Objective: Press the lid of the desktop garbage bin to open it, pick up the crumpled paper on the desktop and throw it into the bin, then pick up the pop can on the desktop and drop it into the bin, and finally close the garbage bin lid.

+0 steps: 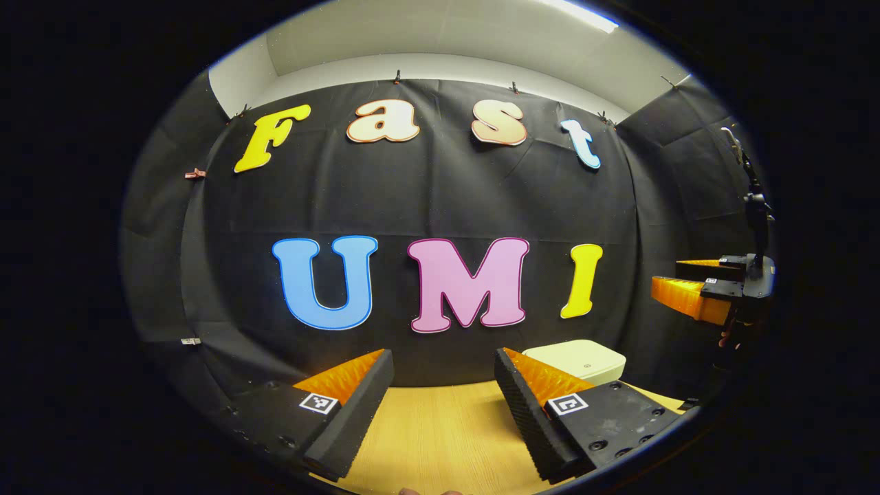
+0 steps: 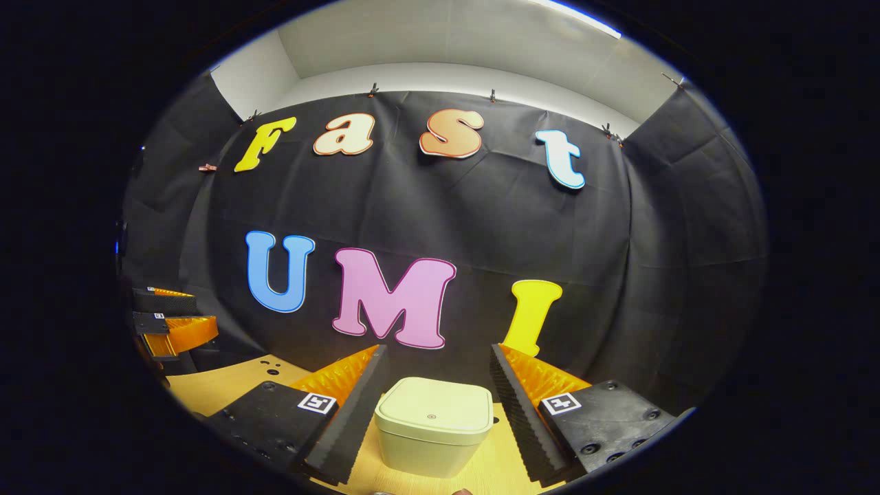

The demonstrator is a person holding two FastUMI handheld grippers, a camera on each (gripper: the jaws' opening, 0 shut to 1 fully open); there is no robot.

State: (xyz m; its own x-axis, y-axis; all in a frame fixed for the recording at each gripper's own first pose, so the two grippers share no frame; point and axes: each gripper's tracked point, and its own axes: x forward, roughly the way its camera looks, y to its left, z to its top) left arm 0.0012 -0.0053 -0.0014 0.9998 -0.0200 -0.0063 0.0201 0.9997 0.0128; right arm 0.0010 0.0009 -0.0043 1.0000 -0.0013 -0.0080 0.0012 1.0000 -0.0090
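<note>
On the wooden surface (image 2: pixel 220 385) near the black cloth wall (image 2: pixel 481 227), the pale garbage bin (image 2: pixel 433 426) stands with its lid (image 2: pixel 434 405) down, straight ahead between the spread fingers of the released right gripper (image 2: pixel 435 364), while the left gripper (image 1: pixel 443 361), also released, hovers beside it holding nothing.

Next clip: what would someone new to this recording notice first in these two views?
First, the pale cream, rounded-square plastic bin with its lid down, standing on the light wooden desktop straight ahead of the open right tongs in the right gripper view. In the left gripper view, the open left tongs point past it, with the bin at their right and the right tongs raised at the far right edge.
</note>
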